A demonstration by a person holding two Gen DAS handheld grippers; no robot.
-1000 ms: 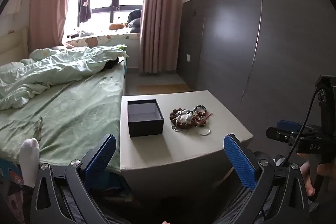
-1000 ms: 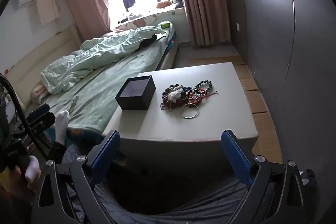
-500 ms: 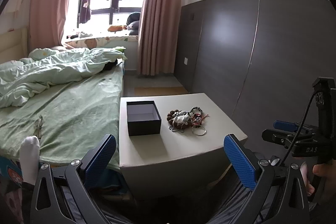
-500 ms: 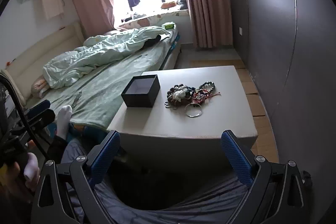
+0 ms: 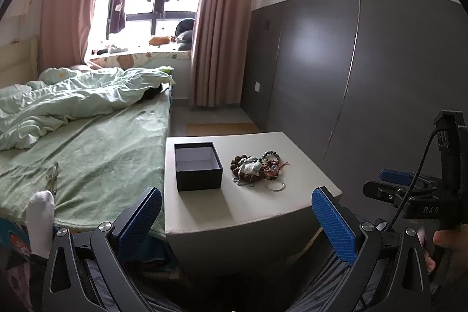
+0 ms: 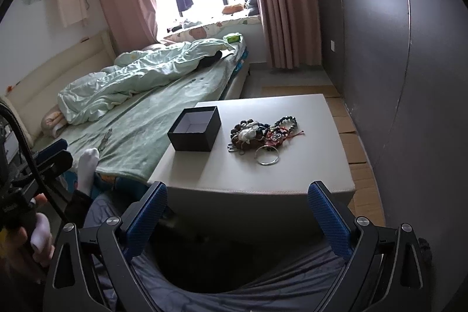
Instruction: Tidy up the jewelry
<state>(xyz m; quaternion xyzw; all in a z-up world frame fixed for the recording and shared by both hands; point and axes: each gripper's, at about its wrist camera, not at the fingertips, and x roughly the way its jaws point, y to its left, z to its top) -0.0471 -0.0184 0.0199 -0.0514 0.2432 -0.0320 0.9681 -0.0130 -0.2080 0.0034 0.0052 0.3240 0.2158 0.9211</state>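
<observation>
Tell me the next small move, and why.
Probably bring the right gripper forward to the silver ring at the near edge of the jewelry pile. Both grippers are open and short of the table; the box holds nothing.

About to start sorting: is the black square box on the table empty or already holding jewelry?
Empty. The lidless black square box shows only its bare pale lining; the tangled jewelry pile lies beside it on the table.

Your left gripper [image 5: 236,209] is held low with its blue-padded fingers [image 5: 333,220] spread wide, nothing between them. Your right gripper [image 6: 237,211] sits level beside it, jaws equally wide apart and bare. Each appears at the edge of the other's view, gripped by your hand [image 5: 447,247]
</observation>
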